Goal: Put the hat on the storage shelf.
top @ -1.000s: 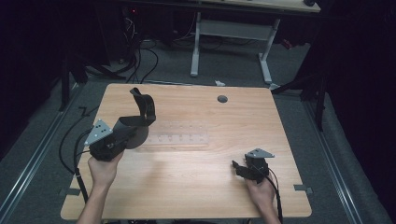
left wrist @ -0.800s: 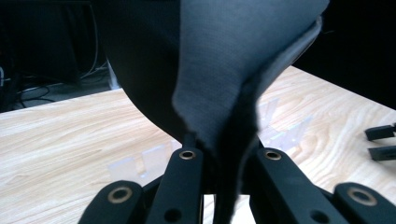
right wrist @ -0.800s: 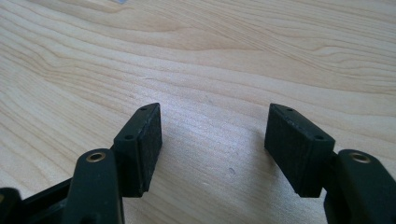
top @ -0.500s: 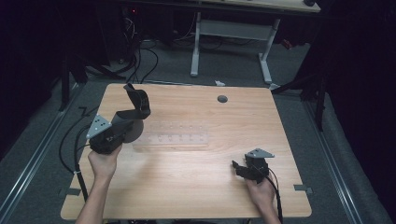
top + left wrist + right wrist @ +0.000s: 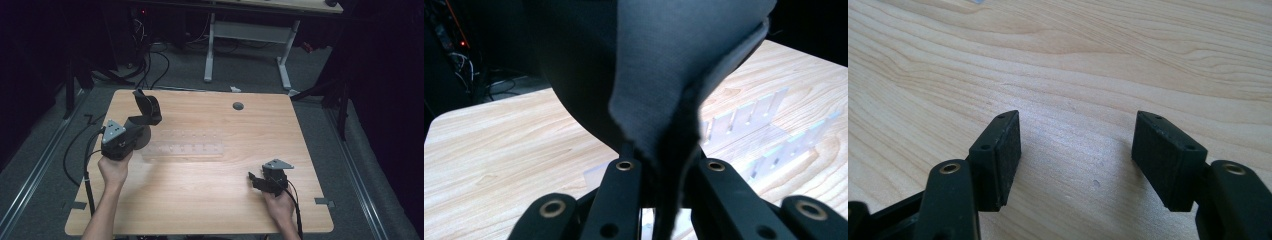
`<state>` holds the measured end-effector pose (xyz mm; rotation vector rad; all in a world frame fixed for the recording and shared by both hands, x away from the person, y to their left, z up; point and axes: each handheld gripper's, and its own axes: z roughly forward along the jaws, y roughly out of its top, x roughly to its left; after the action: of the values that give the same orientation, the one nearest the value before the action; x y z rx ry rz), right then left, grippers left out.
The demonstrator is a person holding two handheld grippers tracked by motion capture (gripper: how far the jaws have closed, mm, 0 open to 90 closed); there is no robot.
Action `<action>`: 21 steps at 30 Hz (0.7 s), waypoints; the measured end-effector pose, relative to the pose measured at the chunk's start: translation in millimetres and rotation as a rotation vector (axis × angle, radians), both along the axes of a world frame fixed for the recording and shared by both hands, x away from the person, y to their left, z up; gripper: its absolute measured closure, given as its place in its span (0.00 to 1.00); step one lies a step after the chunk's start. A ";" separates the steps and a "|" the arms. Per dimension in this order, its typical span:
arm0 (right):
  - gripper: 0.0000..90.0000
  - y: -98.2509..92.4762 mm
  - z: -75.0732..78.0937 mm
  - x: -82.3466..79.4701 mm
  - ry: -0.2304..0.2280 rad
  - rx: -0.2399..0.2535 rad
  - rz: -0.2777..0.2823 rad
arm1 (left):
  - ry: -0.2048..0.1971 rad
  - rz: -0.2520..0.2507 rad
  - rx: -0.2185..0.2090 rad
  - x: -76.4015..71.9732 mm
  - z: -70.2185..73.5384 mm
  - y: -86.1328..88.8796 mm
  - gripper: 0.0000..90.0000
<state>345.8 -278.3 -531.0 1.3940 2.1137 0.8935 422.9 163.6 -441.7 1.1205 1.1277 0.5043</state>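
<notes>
A: Where is the dark cloth?

B: The left gripper has it. Its jaws are pinched together on a fold of the black fabric, which stands up above the gripper near the far left part of the counter. In the left gripper view the fabric rises from between the closed jaws and hides much of what lies beyond.

A: What lies under it?

B: A clear plastic rack with upright dividers lies flat on the counter just to the right of that gripper. Its slotted dividers show past the cloth.

A: And the other hand?

B: The right gripper sits low by the near right part of the counter, well apart from the rack. Its jaws are spread wide with nothing between them, just bare wood grain.

A: Anything else on the wood?

B: A small round dark grommet near the far edge.
</notes>
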 end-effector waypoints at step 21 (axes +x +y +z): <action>0.41 0.0 0.0 -0.1 -0.001 -0.001 0.000 | 0.028 0.034 0.026 11.4 -21.9 -12.8 0.95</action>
<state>345.8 -278.3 -531.1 1.3931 2.1133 0.8925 434.3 150.8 -463.6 1.1361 1.1689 0.5325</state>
